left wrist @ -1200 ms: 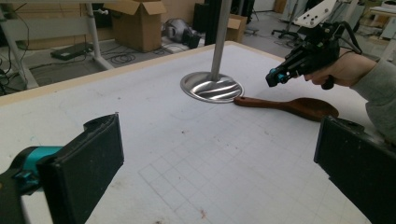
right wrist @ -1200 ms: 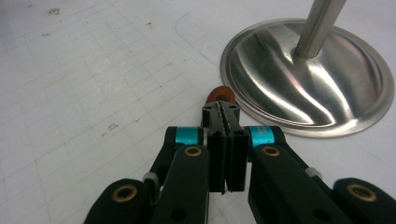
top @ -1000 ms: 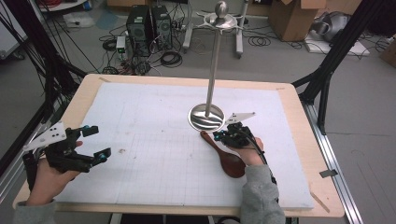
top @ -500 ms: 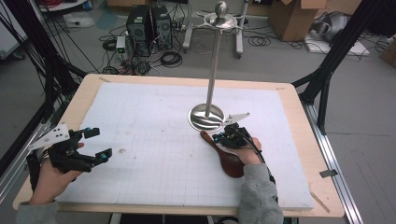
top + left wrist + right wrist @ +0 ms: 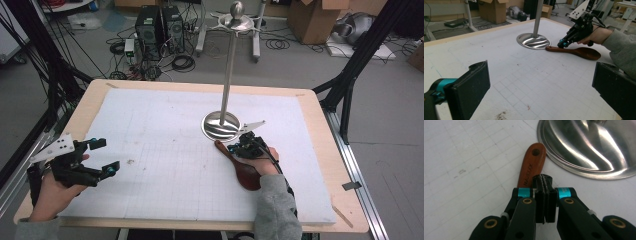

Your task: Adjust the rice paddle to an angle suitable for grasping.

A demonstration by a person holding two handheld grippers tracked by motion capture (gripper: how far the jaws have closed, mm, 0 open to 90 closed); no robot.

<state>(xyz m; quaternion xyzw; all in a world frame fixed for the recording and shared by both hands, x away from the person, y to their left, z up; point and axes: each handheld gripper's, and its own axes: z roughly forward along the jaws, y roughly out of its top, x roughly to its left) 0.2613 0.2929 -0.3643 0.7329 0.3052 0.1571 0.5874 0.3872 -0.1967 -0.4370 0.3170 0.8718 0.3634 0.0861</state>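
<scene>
stage: early, nothing lifted | wooden spoon [image 5: 241, 164] flat on bench [image 5: 150, 125], handle tip beside stand base [image 5: 221, 124] | right claw [image 5: 545, 185] fully closed over handle, gripping nothing | left claw [image 5: 536, 87] wide open, empty, near left | left: grasp, hang

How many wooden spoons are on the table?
1. The wooden spoon lies on the white mat beside the metal stand's round base, its handle under the right tongs. Nothing seems hidden.

Dark lettering on wooden spoon handle [image 5: 530, 167] — too blurred to read.
</scene>
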